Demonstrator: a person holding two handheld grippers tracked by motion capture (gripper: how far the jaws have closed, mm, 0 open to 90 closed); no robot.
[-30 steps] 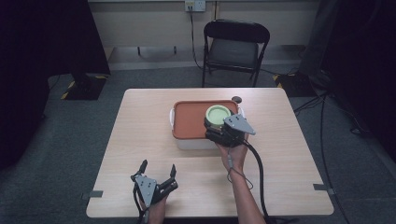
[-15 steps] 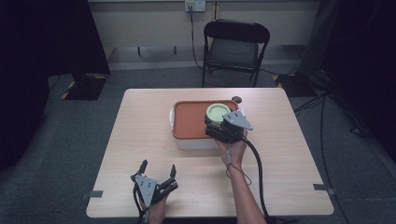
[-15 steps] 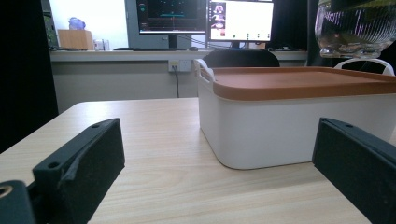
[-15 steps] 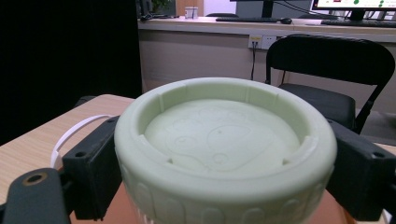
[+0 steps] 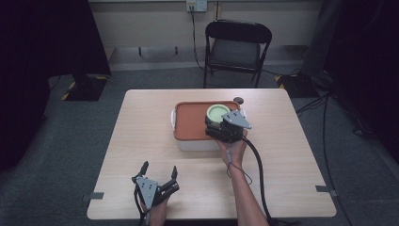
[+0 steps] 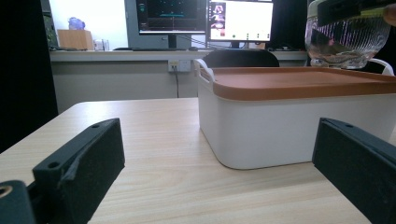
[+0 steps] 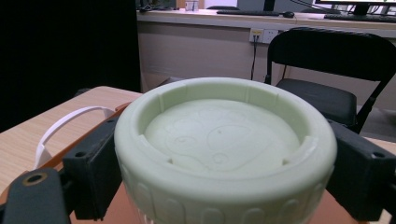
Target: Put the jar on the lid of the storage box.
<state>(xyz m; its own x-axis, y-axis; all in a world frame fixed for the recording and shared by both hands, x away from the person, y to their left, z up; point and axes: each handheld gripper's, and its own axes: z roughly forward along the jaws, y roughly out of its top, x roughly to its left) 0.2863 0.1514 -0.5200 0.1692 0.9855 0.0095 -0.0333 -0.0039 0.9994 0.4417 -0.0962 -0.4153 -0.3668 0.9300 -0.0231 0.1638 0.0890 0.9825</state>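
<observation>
Behind the bench [image 5: 141, 141] we see a folding chair [image 5: 237, 44] & wall socket [image 5: 196, 5]. On the bench sits a white box [image 5: 207, 141] w/ orange lid [image 5: 193, 122]. Our right gripper [image 5: 221, 123] has its fingers [image 7: 93, 163] clamped on the pale green lid of a glass jar [image 7: 224, 144], one pad each side, jar btwn them. Jar is above the orange lid's right end; in the left gripper view its glass base looks just off the lid. Our left gripper [image 5: 158, 170] rests at the near bench edge, fingers [image 6: 84, 163] wide apart, nothing btwn them; box ahead, jar [image 6: 348, 39] well beyond to their upper right.
</observation>
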